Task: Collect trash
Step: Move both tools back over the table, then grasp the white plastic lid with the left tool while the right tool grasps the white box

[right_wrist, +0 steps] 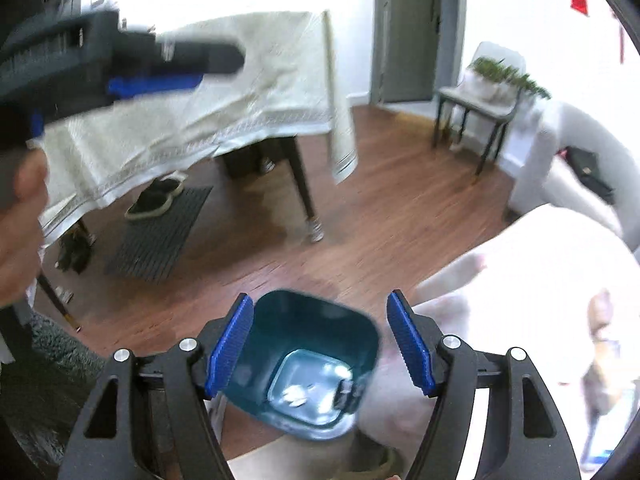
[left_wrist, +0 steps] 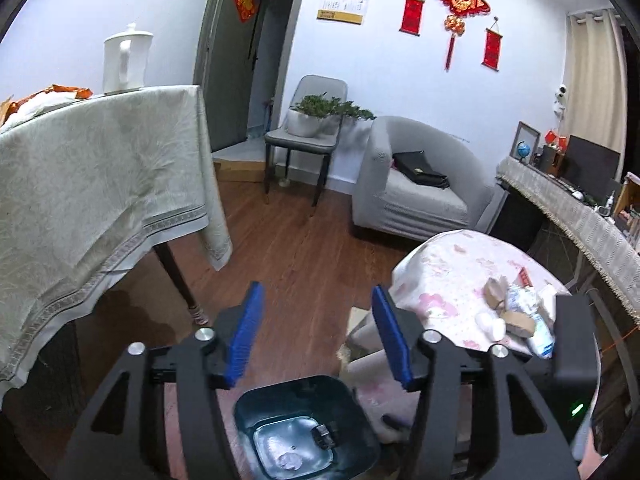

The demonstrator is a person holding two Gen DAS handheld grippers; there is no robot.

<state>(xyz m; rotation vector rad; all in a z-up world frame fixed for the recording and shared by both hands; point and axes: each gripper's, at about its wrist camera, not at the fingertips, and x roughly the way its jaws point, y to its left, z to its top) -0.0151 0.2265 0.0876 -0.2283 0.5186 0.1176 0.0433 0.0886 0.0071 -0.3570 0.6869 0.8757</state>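
Note:
A dark teal trash bin [left_wrist: 306, 424] stands on the wood floor below both grippers, with white crumpled bits and a small dark item at its bottom; it also shows in the right wrist view [right_wrist: 316, 360]. My left gripper [left_wrist: 318, 334] is open and empty above the bin's far rim. My right gripper [right_wrist: 320, 344] is open and empty, straddling the bin opening from above. A pile of trash [left_wrist: 516, 316], cardboard scraps, crumpled paper and a plastic bottle, lies on the round table with the pink floral cloth [left_wrist: 460, 272] at the right.
A table with a cream cloth [left_wrist: 92, 184] stands left, holding a white jug [left_wrist: 126, 60]. A grey chair with a plant [left_wrist: 312, 120], a grey armchair [left_wrist: 416, 184] and a cluttered sideboard [left_wrist: 580, 200] stand behind. Shoes and a mat [right_wrist: 160, 216] lie under the cream table.

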